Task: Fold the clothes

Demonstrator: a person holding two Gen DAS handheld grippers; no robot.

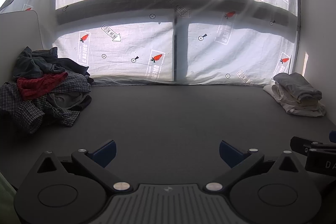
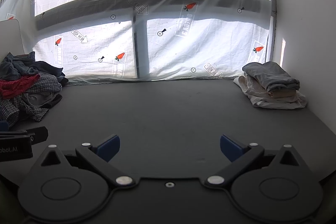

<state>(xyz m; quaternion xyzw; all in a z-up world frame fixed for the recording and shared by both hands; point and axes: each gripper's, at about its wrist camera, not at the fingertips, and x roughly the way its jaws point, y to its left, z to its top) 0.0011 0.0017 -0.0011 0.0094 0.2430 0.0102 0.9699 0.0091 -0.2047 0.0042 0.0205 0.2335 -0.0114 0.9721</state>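
Dark grey counter [image 1: 168,110], bare across its middle, running back to a white printed sheet [image 1: 130,49] that is hanging over the window behind it, carrots and arrows showing on the cloth. Left claw [image 1: 167,152] hovering low over the near edge of the counter, its two blue-tipped fingers [image 1: 105,151] standing wide apart and gripping nothing. Right claw [image 2: 170,147] hovering alongside at about the same height, fingers likewise spread wide and holding nothing. Part of the right claw's black body is showing at the right edge of the left wrist view, and part of the left claw's body at the left edge of the right wrist view, so the two are sitting just beside each other. Heap of unfolded clothes [image 1: 42,89] lying at the far left of the counter against a white panel [image 1: 19,35]: a checked shirt [image 1: 27,110] spreading at the bottom, a red garment [image 1: 37,85] lying on it, dark blue and grey pieces piling behind. Small stack of folded clothes [image 2: 273,85] sitting at the far right corner, a grey piece [image 2: 271,75] lying on top of pale cream ones, well apart from both claws
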